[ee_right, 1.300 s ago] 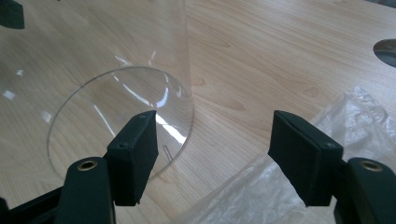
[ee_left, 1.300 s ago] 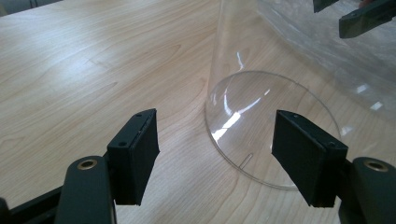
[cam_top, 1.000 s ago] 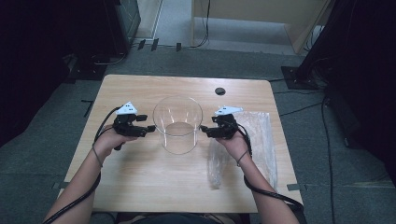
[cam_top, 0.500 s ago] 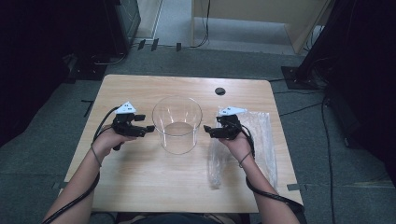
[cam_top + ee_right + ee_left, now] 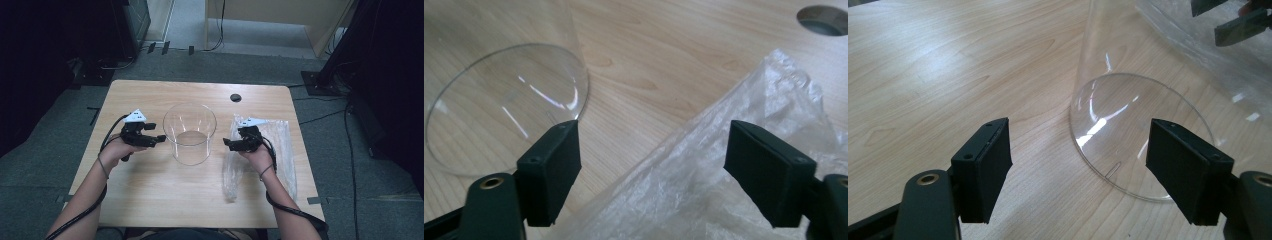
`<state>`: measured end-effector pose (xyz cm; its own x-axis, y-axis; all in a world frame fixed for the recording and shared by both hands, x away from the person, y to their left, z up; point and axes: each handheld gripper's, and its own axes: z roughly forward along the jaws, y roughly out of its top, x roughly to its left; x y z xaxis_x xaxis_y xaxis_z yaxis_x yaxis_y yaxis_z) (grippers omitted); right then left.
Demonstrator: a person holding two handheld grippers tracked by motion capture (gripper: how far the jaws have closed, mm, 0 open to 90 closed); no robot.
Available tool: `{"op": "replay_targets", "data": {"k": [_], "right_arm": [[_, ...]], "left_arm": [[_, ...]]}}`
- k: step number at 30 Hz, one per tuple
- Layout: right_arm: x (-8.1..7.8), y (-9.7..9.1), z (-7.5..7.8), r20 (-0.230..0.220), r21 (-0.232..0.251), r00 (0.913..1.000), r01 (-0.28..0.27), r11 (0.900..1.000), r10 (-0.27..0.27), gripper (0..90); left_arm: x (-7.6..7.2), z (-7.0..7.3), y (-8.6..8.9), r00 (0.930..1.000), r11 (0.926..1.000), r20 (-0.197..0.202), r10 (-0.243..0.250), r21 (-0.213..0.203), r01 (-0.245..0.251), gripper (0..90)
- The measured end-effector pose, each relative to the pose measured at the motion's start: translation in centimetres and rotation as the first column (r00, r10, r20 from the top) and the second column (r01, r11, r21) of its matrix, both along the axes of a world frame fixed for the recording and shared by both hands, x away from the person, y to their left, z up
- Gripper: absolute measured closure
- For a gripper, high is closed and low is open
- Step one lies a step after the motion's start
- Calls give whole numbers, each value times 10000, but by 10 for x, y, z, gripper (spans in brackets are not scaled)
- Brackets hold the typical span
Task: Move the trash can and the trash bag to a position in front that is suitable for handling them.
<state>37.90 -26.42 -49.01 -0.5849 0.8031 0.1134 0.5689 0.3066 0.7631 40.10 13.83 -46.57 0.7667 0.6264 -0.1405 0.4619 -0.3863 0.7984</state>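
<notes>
Plastic is what we must handle: a thin crinkled clear plastic bag (image 5: 280, 150) lies near the wooden surface's (image 5: 150, 200) right edge, light, soft, slippery; we would pinch its near edge. A tall clear round container (image 5: 190, 132) stands mid-surface, stiff. The left hand-held gripper (image 5: 159, 138) and right hand-held gripper (image 5: 228, 144) gape wide, empty.

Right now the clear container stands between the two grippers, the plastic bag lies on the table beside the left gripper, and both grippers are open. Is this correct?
Not entirely. The plastic bag lies by the right gripper, not the left gripper, as the high view shows. The clear container does stand between the two grippers, and both are open.
</notes>
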Motion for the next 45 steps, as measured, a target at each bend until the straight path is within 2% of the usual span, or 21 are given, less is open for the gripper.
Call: {"op": "replay_targets", "data": {"k": [7,12,18,22,24,27,29,34,36,45], "right_arm": [[3,-6,-9,-351,-339,9993,127,9993,-139,169],[4,-6,-13,-522,-649,9982,274,9975,-309,142],[6,-2,-20,-722,-1074,9960,440,9932,-519,142],[8,0,-25,-843,-1186,9958,250,9926,-351,137],[8,2,-26,-751,-1297,9967,221,9913,-320,137],[8,3,-26,-744,-1335,9966,266,9907,-368,136],[8,5,-26,-613,-1573,9979,127,9875,-225,136],[9,7,-26,-581,-1597,9979,184,9870,-280,148],[9,6,-26,-560,-1592,9981,174,9871,-266,174],[8,-1,-24,-334,-1387,9987,335,9898,-384,452]], "left_arm": [[0,-1,0,9999,10000,104,-18,62,17,254],[3,-4,0,9995,10000,327,20,-63,-18,255],[9,-8,1,9994,9996,313,122,-241,-115,255],[8,-7,2,9994,9997,288,171,-173,-166,255],[8,-7,2,9994,9996,264,223,-174,-218,255],[9,-6,3,9987,9986,1,509,-145,-508,260],[9,-5,3,9985,9984,6,542,-166,-542,261],[9,-3,4,9975,9973,38,702,-213,-701,263],[9,-2,5,9971,9968,32,758,-272,-757,262],[8,-3,4,9978,9974,34,668,-260,-667,267]]}}
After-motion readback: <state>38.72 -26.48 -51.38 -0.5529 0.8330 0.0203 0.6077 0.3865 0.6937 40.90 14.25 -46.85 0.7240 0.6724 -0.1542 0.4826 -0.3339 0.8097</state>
